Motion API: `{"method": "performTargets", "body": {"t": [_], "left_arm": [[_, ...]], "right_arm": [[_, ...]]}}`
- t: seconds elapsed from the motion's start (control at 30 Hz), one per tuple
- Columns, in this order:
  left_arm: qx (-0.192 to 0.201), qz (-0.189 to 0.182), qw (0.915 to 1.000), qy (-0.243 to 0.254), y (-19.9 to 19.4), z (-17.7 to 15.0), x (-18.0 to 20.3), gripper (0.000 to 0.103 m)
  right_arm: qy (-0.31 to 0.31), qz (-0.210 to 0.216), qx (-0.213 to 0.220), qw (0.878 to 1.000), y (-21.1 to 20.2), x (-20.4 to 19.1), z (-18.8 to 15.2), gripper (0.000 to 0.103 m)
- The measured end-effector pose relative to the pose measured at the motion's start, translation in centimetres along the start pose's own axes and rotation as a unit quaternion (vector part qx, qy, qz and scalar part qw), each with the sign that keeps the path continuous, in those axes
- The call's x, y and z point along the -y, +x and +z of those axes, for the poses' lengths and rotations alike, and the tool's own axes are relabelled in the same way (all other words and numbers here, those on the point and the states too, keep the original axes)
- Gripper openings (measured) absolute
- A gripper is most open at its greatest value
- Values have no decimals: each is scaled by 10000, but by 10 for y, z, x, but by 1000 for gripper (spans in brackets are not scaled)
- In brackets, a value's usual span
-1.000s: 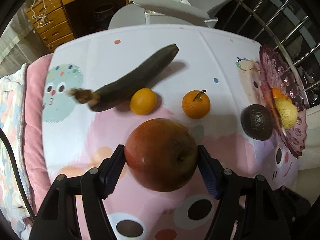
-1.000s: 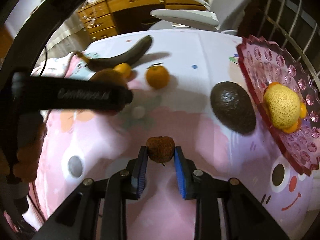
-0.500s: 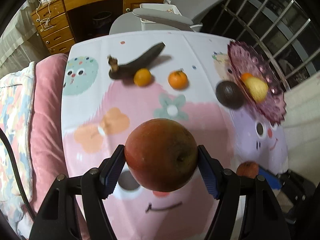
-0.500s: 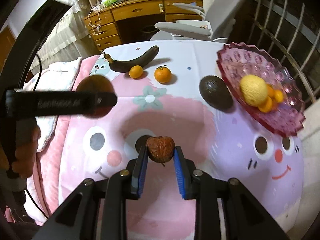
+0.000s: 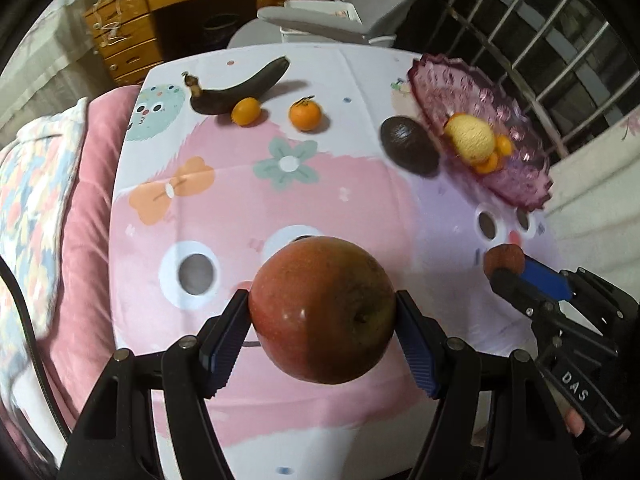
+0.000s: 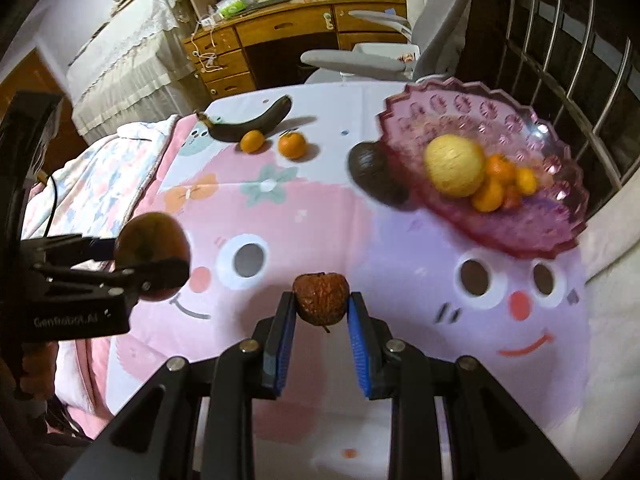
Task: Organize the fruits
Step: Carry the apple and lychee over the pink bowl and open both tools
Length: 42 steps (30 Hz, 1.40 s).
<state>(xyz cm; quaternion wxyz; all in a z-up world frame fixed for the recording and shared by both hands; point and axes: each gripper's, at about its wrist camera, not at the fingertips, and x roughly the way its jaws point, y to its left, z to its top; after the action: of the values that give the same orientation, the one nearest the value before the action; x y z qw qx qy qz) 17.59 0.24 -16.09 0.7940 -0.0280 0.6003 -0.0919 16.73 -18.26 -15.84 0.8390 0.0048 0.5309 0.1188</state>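
Now lifted well back from the purple bowl [image 6: 520,236] (fruit inside), left tool [image 5: 322,332] clenched on apple [image 5: 322,312], right tool [image 6: 320,320] clenched on small brown fruit [image 6: 320,298], both ready for delivery.

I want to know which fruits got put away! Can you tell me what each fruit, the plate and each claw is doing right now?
Left claw: shut on the big red fruit, held in the air.
Right claw: shut on the small brown fruit.
Banana: lying on the table.
Two oranges: on the table.
Avocado: on the table, beside the plate.
Purple plate: holding a yellow fruit and small oranges.
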Motion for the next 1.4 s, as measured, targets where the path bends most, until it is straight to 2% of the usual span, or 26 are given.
{"method": "performTargets", "body": {"t": [0.2,0.3,0.47,0.63,1.0,1.2,1.4], "left_arm": [[357,177,9984,-391,-13,2,55,69],[451,262,9977,-437,-14,10,79,69],[662,287,9964,-456,-18,31,113,69],[899,364,9946,-359,-21,65,138,69],[1232,486,9908,-263,2,148,161,70],[1143,457,9915,-420,39,184,164,70],[947,457,9934,-460,76,199,165,70]], "right_arm": [[-261,134,207,9994,-24,56,4,26],[-437,138,331,9984,-34,82,8,26],[-552,67,436,9975,-45,123,16,27],[-565,57,523,9970,-52,151,27,27],[-722,124,324,9968,-34,195,42,27],[-737,233,219,9968,-13,208,46,27],[-688,288,130,9971,8,212,51,27]]}}
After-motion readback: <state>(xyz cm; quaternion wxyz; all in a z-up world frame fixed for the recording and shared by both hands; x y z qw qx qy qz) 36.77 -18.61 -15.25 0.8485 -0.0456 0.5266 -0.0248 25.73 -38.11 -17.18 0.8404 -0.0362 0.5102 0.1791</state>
